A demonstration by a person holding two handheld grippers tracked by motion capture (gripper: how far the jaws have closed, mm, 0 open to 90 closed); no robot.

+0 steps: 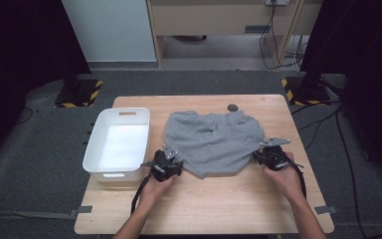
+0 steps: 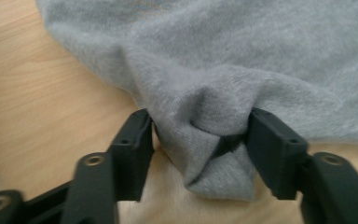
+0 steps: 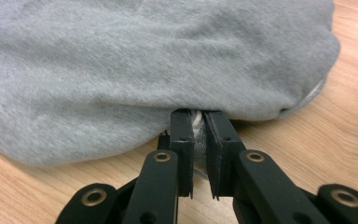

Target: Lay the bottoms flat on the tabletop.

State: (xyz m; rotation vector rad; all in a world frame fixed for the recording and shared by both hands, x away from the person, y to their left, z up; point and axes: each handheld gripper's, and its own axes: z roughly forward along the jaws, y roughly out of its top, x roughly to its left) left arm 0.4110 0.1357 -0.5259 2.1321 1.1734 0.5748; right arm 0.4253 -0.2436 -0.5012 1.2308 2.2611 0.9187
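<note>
1. Grey fleece is bunched between the jaws of the left gripper: a fold of the shorts sits in the gap with both pads touching its sides. I can't tell whether the pinch is firm yet, and the jaws stand half apart around the bundle.
2. Over to the right gripper: jaws clenched nearly flat, a thin edge of the shorts nipped between the pads, with a bit of white showing in the slit. That grasp looks done.
3. Beyond both sets of jaws the rest of the shorts lies spread on the wooden table, waistband at the far side, the two near corners gathered at the left gripper and the right gripper.
4. Further out from the left jaws stands a white bin, with nothing in it.
5. Verdict: both corners look taken, the left perhaps not fully. Lifting, folding or moving the shorts towards the bin is all ahead; nothing is folded yet.
</note>
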